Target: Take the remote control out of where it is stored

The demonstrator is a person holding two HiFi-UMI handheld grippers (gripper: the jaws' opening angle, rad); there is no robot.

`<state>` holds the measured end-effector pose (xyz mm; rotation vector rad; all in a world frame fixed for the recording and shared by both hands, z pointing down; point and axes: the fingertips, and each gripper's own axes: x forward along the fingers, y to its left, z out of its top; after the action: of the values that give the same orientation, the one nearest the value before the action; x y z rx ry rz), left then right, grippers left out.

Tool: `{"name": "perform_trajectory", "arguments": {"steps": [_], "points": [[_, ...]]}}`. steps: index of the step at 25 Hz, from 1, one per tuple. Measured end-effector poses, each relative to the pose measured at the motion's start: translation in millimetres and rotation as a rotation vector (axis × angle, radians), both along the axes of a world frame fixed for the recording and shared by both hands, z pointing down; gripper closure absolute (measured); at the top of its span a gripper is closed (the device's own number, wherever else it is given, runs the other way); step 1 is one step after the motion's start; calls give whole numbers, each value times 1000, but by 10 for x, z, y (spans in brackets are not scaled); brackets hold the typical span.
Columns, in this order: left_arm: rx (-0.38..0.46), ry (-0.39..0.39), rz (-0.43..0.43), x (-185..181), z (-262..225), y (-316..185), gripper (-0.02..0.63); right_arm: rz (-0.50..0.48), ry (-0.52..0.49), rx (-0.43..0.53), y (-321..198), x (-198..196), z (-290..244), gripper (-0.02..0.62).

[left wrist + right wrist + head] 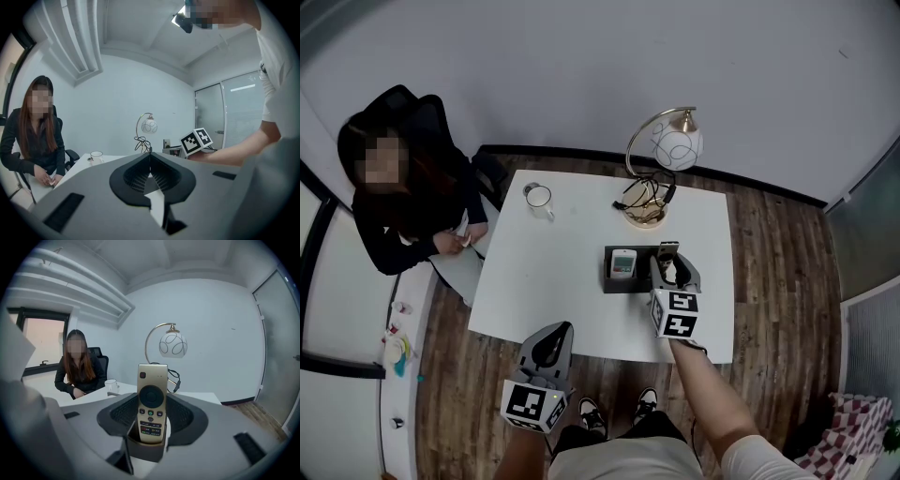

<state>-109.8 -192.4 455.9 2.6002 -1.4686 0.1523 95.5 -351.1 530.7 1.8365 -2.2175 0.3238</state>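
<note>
At the holder, pinches the upright remote in right gripper's half-spread jaws, presses left gripper's together; shows buttons only through right gripper view.

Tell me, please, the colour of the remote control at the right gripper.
The remote control is gold with dark buttons; the right gripper view shows it best.

The remote has a satin gold face, probably metal-look plastic, with glossy black buttons. The desk is smooth matt white. The floor is dark grained wood planks. At the desk's far edge, the lamp has a shiny brass arm and a glossy white globe.
</note>
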Motion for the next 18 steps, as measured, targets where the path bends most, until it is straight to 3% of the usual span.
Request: {"name": "perform_trajectory", "arguments": {"steps": [5, 9, 14, 18], "points": [[12, 6, 14, 80, -36, 13, 597, -47, -27, 60, 198, 79, -455, 405], [11, 9, 24, 162, -47, 38, 597, -78, -65, 56, 381, 251, -649, 406], [15, 12, 40, 272, -67, 61, 597, -134, -16, -27, 652, 523, -543, 408], [14, 20, 55, 363, -56, 89, 597, -167, 13, -150, 838, 699, -218, 410]]}}
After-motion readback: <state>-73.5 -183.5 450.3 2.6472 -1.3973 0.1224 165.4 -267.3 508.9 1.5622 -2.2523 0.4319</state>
